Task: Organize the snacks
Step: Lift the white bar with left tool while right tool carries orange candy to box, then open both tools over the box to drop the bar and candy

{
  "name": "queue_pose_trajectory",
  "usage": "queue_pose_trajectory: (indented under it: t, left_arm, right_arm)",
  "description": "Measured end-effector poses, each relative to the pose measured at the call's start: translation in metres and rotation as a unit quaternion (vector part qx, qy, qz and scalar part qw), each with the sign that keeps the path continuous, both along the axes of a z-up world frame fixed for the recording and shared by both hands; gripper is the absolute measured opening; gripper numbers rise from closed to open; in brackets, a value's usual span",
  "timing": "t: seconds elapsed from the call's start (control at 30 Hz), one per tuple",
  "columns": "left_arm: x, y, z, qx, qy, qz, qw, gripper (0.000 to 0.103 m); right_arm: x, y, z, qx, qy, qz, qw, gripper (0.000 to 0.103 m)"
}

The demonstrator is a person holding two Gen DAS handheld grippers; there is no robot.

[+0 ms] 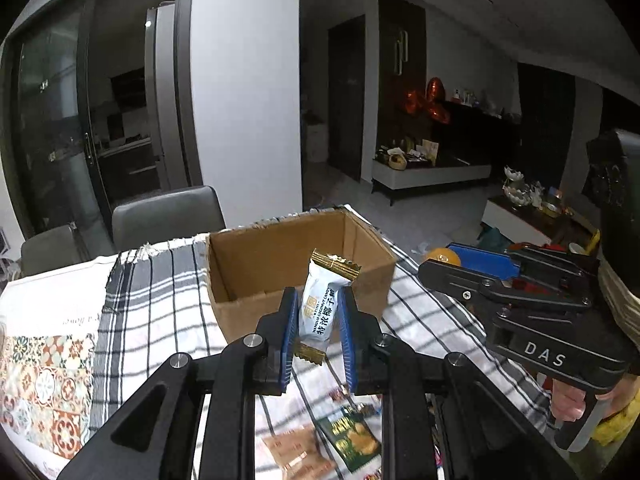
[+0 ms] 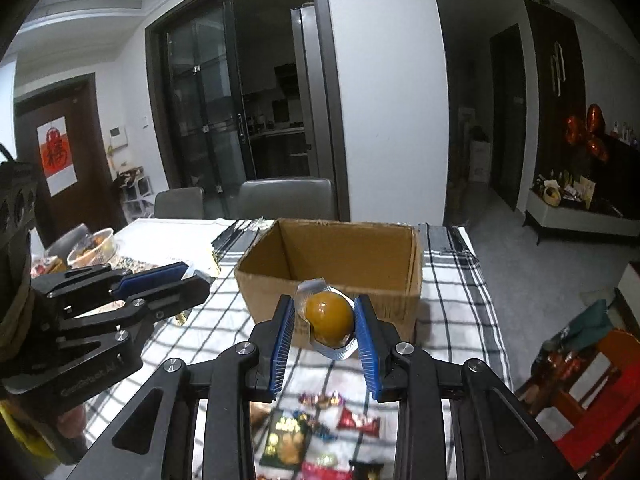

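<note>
Blue-padded left gripper (image 1: 318, 318) clamps a white, gold-ended candy wrapper (image 1: 322, 310); the right gripper (image 2: 324, 318) pinches an amber ball in clear foil-edged wrap (image 2: 329, 317), both raised near an open brown cardboard box (image 2: 344, 256).

White candy wrapper (image 1: 320, 308): Chinese characters, partly covered, plus small Latin print reading "COCONUT CANDY".

Right gripper (image 1: 476, 264), body: white letters "DAS".

Left gripper (image 2: 188, 280), body: faint grey lettering, too blurred to make out.

Red paper (image 2: 56, 156) on brown door (image 2: 86, 128): one dark Chinese character, not legible.
</note>
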State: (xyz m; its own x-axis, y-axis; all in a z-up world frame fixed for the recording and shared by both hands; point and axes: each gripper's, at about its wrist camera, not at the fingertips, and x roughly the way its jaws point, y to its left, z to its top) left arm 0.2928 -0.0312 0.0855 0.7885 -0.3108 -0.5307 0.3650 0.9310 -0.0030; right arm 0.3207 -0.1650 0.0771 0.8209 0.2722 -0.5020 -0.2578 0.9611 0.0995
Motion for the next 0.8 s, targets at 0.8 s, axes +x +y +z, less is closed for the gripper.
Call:
queue_pose_trajectory:
  t: [0.8]
  left_arm:
    - [0.143, -0.002, -0.019, -0.01, 0.084, 0.004, 0.9964, 0.021]
  right_arm:
    - [0.134, 0.008, -0.02, -0.02, 0.073, -0.012, 0.997, 0.032]
